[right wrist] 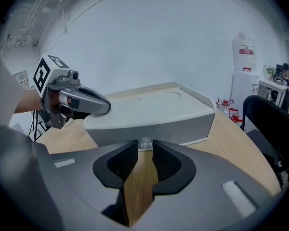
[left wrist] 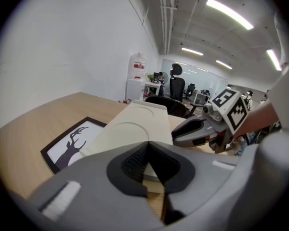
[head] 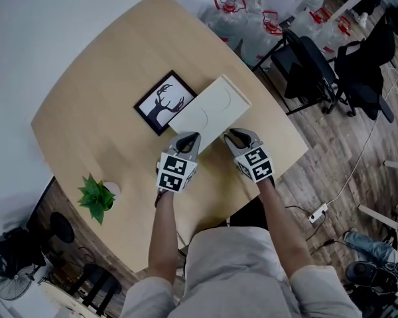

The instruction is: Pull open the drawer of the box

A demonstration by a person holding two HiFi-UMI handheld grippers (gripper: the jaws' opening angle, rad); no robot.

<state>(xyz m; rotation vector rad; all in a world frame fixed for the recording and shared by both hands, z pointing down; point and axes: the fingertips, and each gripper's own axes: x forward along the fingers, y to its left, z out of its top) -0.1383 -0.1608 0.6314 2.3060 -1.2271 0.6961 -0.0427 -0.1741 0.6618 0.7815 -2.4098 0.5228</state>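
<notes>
Pale wood surface is carrying everything I am watching; a green plant is sitting near its left edge; a black-framed deer picture is lying just beside the white box at the middle; my left gripper is resting its tip on the box's near top corner, jaws pressed together on nothing; the drawer is sitting closed in the box's grey front; my right gripper is pinching the drawer's small clear knob, jaws narrow.

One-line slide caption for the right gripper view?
Right gripper pinches the drawer knob of the box; left gripper, shut, sits at its top edge.
</notes>
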